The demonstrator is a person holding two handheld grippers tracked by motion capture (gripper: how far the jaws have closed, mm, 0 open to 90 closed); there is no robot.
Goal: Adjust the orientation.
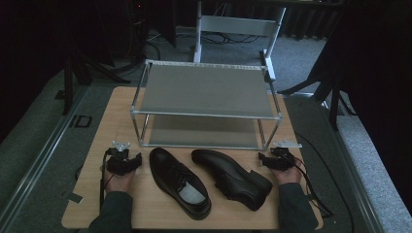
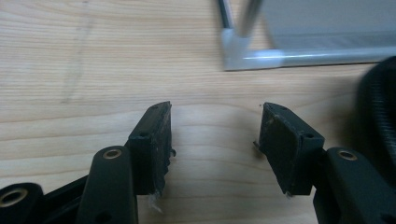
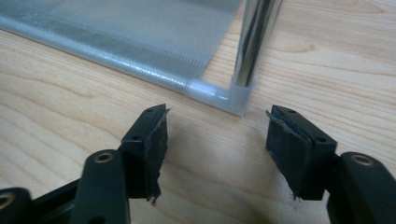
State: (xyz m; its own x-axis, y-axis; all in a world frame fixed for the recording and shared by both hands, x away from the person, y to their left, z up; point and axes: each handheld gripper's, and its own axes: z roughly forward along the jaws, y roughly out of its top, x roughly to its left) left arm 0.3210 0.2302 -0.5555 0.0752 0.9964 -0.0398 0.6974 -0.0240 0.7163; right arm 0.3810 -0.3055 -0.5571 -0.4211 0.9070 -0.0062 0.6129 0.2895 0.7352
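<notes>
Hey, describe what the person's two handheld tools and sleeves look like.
Both tools are black. The left tool and right tool each carry a light grey three-cornered plate on top and trail a thin black cable. Up close, each has two blocky black fingers with worn, frayed pads and brass-coloured rivets. The sleeves are dark grey-green.

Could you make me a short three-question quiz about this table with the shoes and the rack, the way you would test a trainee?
1. How many black shoes lie on the wooden table?
2. True or false: the left gripper is clamped on a shoe.
3. Which stands nearest the right gripper? A) the rack's front right leg, B) a cup, C) a box.

Key
1. Two: the left shoe, upright with its opening showing, and the right shoe, tipped on its side.
2. False. Its jaws stand open over bare wood in the left gripper view, as do the right gripper's.
3. A. The right gripper view shows the two-tier rack and its chrome leg just ahead.
</notes>
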